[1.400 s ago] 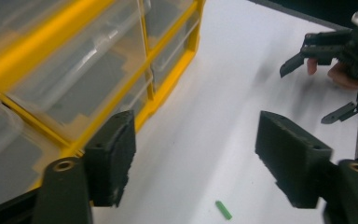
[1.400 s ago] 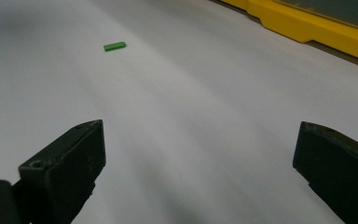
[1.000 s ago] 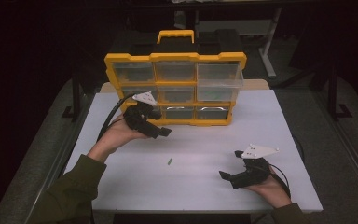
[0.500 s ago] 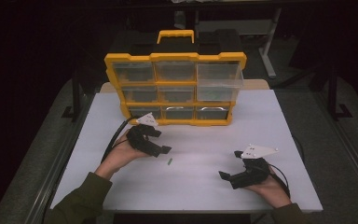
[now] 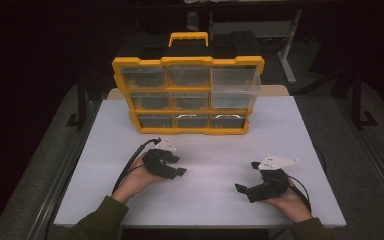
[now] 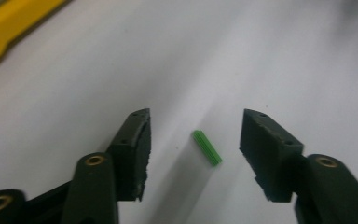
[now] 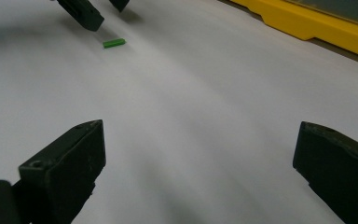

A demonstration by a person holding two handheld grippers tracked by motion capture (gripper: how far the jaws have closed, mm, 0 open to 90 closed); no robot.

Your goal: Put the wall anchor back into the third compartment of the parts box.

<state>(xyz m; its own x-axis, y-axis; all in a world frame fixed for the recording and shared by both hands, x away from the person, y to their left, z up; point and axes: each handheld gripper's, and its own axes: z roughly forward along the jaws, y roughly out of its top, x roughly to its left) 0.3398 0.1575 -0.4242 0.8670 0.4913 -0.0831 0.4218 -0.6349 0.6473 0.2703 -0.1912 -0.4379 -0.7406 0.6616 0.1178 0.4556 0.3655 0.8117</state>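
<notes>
Lying flat on the table (image 6: 270, 56), the green peg (image 6: 207, 147) sits between the left claw's (image 6: 195, 154) jaws, untouched. Jaws have just been closing, gaps remaining either side. Right claw (image 7: 198, 172) gapes wide, well apart from it.

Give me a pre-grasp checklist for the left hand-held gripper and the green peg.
1. Peg lies between the left hand-held gripper jaws: ok.
2. Pads touching peg: not ok; a gap shows on both sides, though the jaws have just been closing.
3. Peg square to the pads: not ok, it lies slanted.
4. Peg flat on the table: ok.
5. Right hand-held gripper open and apart from the peg: ok.
6. Organizer off the path: ok.
</notes>
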